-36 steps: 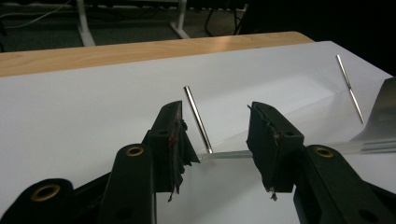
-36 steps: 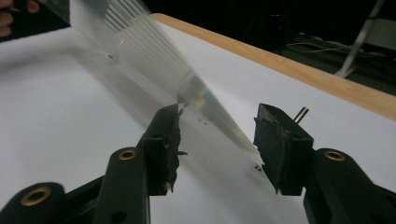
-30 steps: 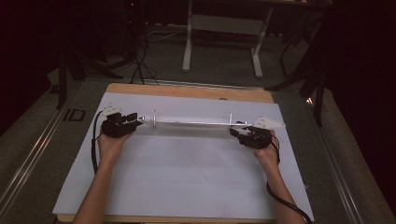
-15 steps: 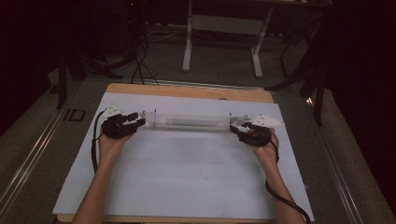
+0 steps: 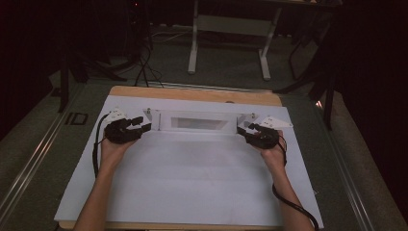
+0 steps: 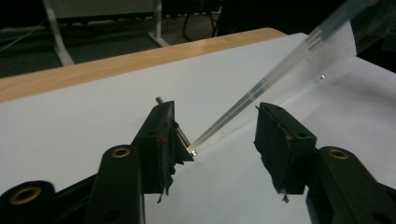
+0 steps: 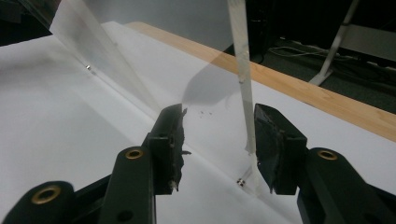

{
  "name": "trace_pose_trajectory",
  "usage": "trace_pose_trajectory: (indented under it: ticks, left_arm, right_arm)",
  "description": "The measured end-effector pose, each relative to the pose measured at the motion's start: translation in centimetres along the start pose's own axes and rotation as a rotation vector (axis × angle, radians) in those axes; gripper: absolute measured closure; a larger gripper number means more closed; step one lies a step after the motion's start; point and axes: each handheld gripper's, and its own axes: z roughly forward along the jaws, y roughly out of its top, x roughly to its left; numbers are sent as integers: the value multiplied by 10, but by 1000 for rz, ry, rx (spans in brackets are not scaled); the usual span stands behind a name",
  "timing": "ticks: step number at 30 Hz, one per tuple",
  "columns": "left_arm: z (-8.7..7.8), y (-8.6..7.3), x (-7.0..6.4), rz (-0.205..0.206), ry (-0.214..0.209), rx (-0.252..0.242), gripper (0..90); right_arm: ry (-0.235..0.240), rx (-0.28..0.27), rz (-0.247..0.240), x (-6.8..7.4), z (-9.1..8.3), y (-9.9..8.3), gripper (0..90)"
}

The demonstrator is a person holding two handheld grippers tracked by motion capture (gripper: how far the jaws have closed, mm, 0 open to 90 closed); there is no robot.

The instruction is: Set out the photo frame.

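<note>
Thing in hand: a clear acrylic panel with small metal pins at its ends, lying across the upper middle of the high view, on the white sheet that covers the bench.
Left gripper: at the panel's left end; in the left gripper view its fingers are spread, with the panel's edge and a pin running between them, close against the left finger (nothing is pinched).
Right gripper: at the panel's right end; in the right gripper view its fingers are likewise spread, the panel's thin edge standing just inside the right-hand finger.
Step, as I judge it: you are lining up both ends to take hold of the panel and tip or lift it.
How to do it well: centre each end between the fingers before you close, so that the pads meet flat acrylic and not the pin.
Timing: close both hands together; a one-sided grip would likely twist the panel.
Pressure: squeeze gently, since clear plastic is slick and can skate out (or scratch).
Level: keep both hands at the same height in the high view, so the panel stays parallel to the bench's far edge.
Risk: dragging the panel could ruck the white sheet; lift rather than slide.
</note>
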Motion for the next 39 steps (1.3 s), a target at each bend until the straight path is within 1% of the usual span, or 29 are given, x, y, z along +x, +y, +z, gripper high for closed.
trace_pose_trajectory:
  ticks: [1, 3, 9, 12, 13, 17, 19, 21, 25, 27, 31, 34, 39]
  left_arm:
    - [1, 1, -2, 15, -3, 4, 468]
    - [5, 3, -5, 30, -9, 6, 457]
    - [15, 8, -10, 47, -26, -14, 424]
    - [21, 11, -14, 60, -21, -32, 395]
    - [23, 12, -15, 62, -29, -29, 394]
    - [30, 15, -21, 87, -33, -21, 387]
    - [32, 15, -22, 91, -23, -20, 380]
    - [32, 15, -22, 81, -22, -28, 380]
    - [32, 15, -24, 81, -1, -39, 407]
    - [32, 14, -24, 78, 16, -46, 432]
    - [33, 15, -25, 82, 42, -48, 438]
    - [34, 16, -25, 78, 51, -48, 442]
    - [37, 17, -26, 68, 74, -57, 442]
  right_arm:
    - [0, 0, -1, 0, 0, 0, 542]
    - [-1, 1, 1, 0, 0, 0, 542]
    - [-4, -2, 9, -1, 1, 1, 542]
    - [-7, -3, 12, -1, 2, 2, 544]
    - [-8, -4, 13, -1, 2, 2, 544]
    - [-6, -2, 13, -2, 2, 2, 545]
    - [-7, -3, 13, -2, 2, 2, 545]
    - [-9, -5, 14, -2, 2, 2, 544]
    - [-18, -10, 19, -1, 3, 2, 543]
    - [-25, -11, 21, -1, 3, 2, 543]
    - [-48, -15, 17, 1, 4, 2, 546]
    - [-60, -17, 18, 1, 6, 3, 547]
    - [-103, -8, -23, 4, 9, 5, 555]
